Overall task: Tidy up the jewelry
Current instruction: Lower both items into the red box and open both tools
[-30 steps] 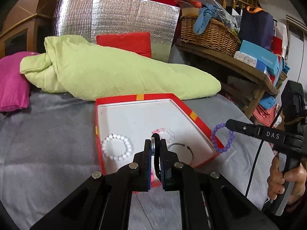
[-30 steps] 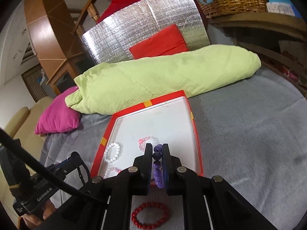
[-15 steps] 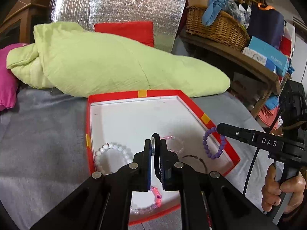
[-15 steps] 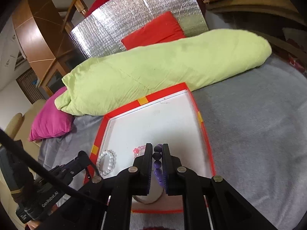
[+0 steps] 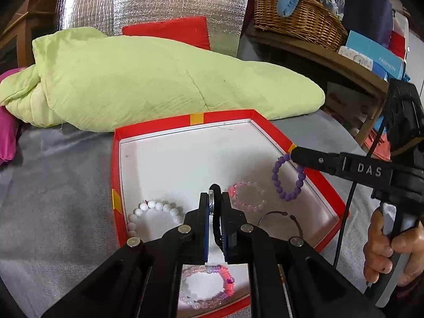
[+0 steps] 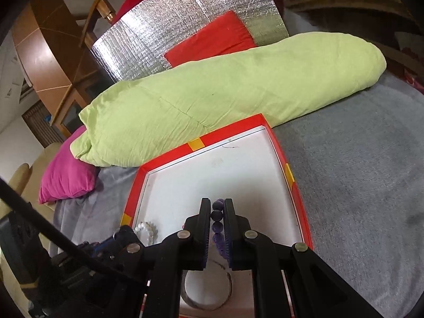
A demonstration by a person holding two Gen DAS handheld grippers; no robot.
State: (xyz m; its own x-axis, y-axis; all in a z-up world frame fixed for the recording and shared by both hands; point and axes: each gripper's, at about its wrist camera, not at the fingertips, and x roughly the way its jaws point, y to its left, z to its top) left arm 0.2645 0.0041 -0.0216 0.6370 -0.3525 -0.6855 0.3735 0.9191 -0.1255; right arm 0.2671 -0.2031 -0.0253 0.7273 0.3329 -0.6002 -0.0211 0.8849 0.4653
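A red box with a white floor [image 5: 182,120] lies on a grey blanket. My left gripper [image 5: 214,197] is shut on a black cord bracelet [image 5: 216,187] with a silver piece, above the box's near half. My right gripper [image 6: 217,206] is shut on a purple bead bracelet [image 6: 216,214]. In the left wrist view that purple bracelet [image 5: 287,176] hangs from the right gripper [image 5: 293,155] just inside the box's right wall. On the floor of the box lie a white bead bracelet [image 5: 155,210], a pale pink one [image 5: 247,197], a thin brown bangle [image 5: 281,218] and a pink mixed-bead bracelet [image 5: 209,286].
A pale green duvet [image 5: 159,79] lies just behind the box, with a magenta pillow [image 6: 66,180] at its left end. Behind stand a silver foil mat [image 5: 148,2] and a red cushion [image 5: 169,30]. A wooden shelf with a wicker basket [image 5: 294,16] stands at the right.
Both grippers have moved forward and down over the box. The purple bracelet has crossed the right wall from outside to inside. A red bead bracelet on the blanket has left the right wrist view.
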